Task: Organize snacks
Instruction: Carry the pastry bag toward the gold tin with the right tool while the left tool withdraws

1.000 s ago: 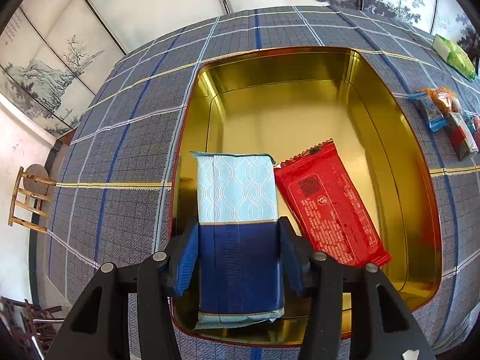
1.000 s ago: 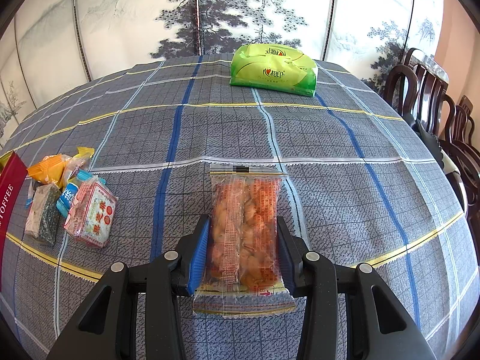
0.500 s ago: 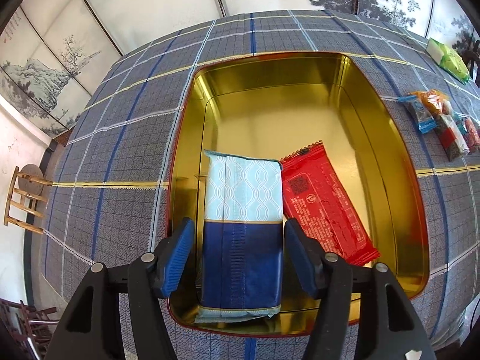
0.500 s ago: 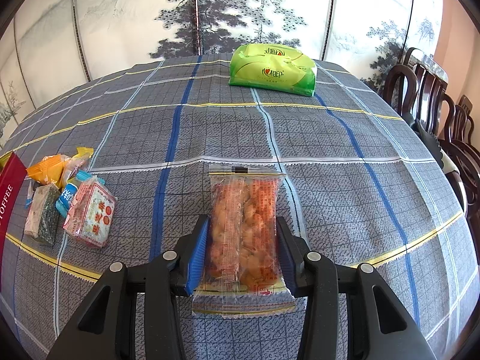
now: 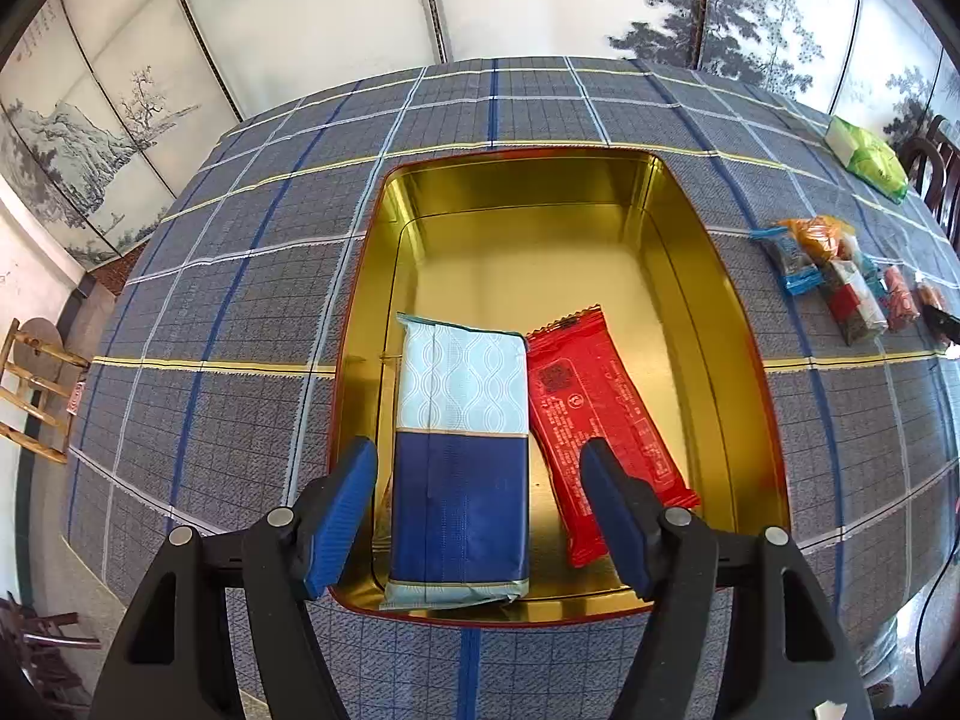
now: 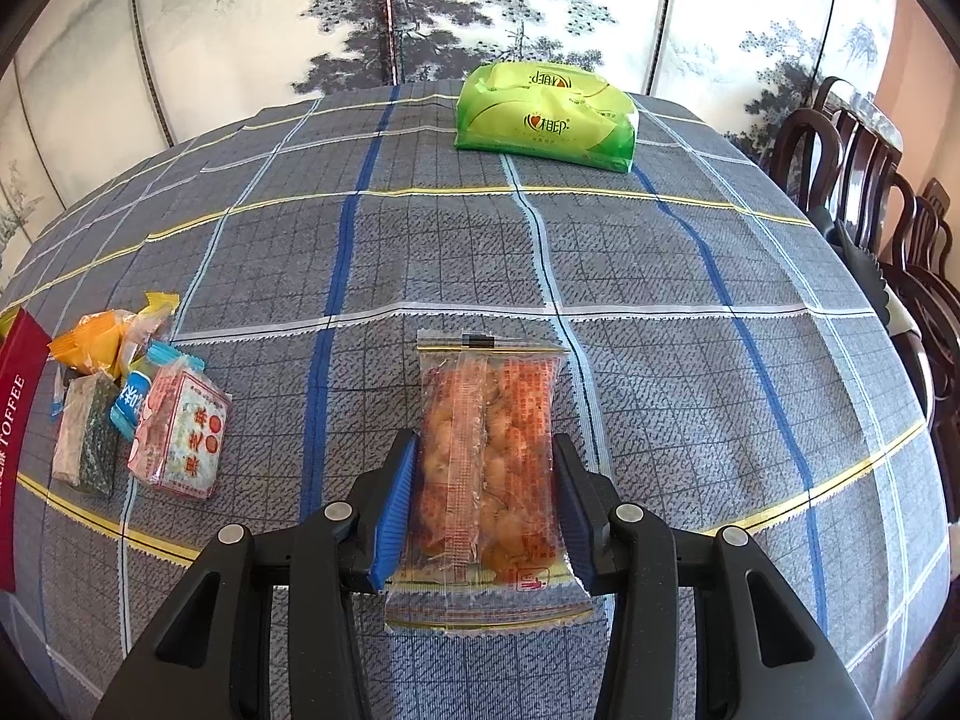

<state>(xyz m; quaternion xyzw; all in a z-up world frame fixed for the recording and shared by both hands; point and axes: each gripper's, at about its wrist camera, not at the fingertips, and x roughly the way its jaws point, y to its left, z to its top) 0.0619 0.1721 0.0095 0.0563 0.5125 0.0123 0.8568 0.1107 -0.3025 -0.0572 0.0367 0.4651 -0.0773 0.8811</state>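
Starting at the left, the left gripper [image 5: 479, 483] had just been opening; its blue pads stood clear on either side of the blue-and-pale-blue foil packet [image 5: 462, 456], which lay flat in the gold-lined rectangular tin [image 5: 714, 276]. Beside it, touching, lay the red foil packet [image 5: 600, 420]; a careless withdrawal could, I judged, catch and drag it. Its print was too small to read.

Further right, the tin's red outer wall [image 6: 17, 420] read "TOFFEE". The right gripper [image 6: 483, 501] gripped the clear bag of orange-brown fried snacks [image 6: 486, 462] by its sides, just above the plaid tablecloth [image 6: 660, 270]. The slick film might slip, or the contents crush. The green plastic pack [image 6: 543, 114] bore Chinese characters.
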